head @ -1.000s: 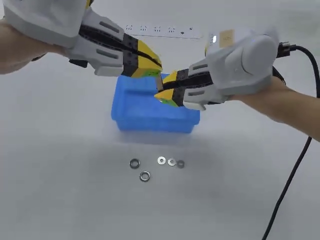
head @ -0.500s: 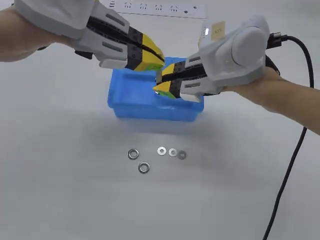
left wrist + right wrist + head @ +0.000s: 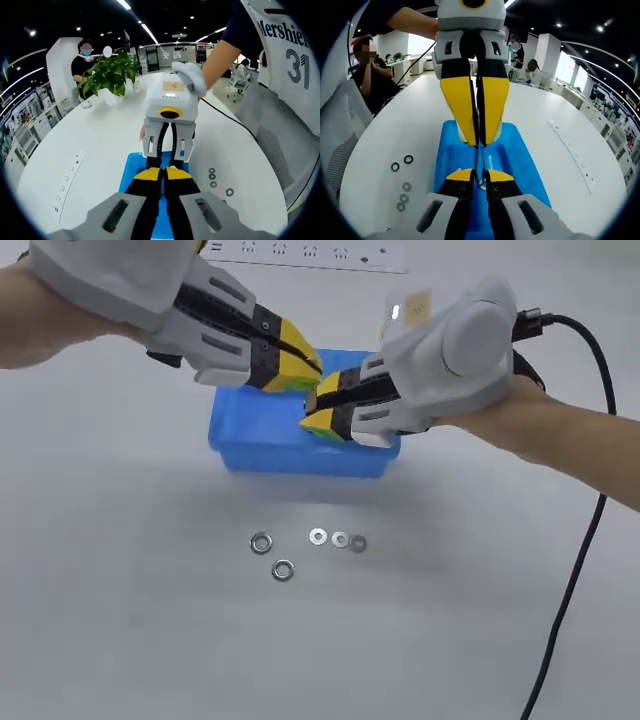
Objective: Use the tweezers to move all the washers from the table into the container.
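Several silver washers [image 3: 318,537] lie loose on the white table in front of the blue container [image 3: 240,445]. My left gripper [image 3: 308,368] and right gripper [image 3: 312,412] meet tip to tip over the container. In the right gripper view, thin dark tweezers [image 3: 479,159] run from the left gripper [image 3: 479,142] down into my right gripper [image 3: 479,176]. Both pairs of jaws are shut on them. A small shiny ring shows at the right jaws; I cannot tell what it is. The left gripper [image 3: 163,172] shows its yellow tips pressed together.
A white power strip [image 3: 300,252] lies at the table's far edge. The right gripper's black cable [image 3: 585,540] trails down the right side. Open table surrounds the washers [image 3: 402,187]. People sit at desks in the background.
The head camera has shifted, so the whole scene sits a little higher and further left. The two grippers stay tip to tip above the container. The washers have not moved.
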The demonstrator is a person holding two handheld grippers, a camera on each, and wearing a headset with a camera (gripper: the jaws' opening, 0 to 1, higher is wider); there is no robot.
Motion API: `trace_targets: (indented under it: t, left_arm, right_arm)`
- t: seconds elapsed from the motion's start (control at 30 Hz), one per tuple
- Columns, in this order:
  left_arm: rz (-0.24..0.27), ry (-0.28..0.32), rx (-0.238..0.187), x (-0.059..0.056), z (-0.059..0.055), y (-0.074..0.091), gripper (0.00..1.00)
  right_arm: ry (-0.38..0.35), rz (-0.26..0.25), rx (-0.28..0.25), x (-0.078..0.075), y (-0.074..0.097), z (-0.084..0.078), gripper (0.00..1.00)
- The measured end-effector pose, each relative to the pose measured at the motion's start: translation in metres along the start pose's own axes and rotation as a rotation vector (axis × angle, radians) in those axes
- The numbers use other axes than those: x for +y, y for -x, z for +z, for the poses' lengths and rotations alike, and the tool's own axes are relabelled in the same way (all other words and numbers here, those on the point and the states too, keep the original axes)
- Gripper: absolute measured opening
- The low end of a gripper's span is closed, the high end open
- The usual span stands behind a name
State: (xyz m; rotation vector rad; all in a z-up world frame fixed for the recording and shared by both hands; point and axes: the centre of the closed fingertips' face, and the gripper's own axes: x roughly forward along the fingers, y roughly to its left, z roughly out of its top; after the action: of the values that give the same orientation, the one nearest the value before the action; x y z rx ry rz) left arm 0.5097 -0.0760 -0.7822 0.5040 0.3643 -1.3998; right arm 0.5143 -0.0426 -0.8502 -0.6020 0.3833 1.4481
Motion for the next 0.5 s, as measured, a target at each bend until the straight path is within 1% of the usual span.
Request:
trace_targets:
  t: [0.1,0.17,0.23,0.27,0.4,0.5]
  left_arm:
    - [0.003,-0.004,-0.008,-0.001,0.003,0.002,0.05]
    - [0.008,-0.004,-0.014,0.0,0.006,0.004,0.05]
    - [0.016,-0.009,-0.022,0.0,0.012,0.008,0.05]
    - [0.024,-0.016,-0.03,0.001,0.016,0.01,0.05]
    - [0.032,-0.017,-0.05,-0.003,0.03,0.019,0.05]
    - [0.031,0.007,-0.064,-0.008,0.038,0.026,0.05]
  right_arm:
    - [0.002,-0.008,-0.006,-0.001,0.002,0.003,0.11]
    - [-0.009,-0.014,-0.018,-0.003,0.005,0.007,0.11]
    - [-0.008,-0.023,-0.026,-0.005,0.008,0.011,0.11]
    - [-0.015,-0.025,-0.039,-0.005,0.011,0.016,0.11]
    - [0.005,-0.036,-0.056,-0.003,0.018,0.028,0.11]
    - [0.01,-0.032,-0.079,0.004,0.025,0.038,0.11]
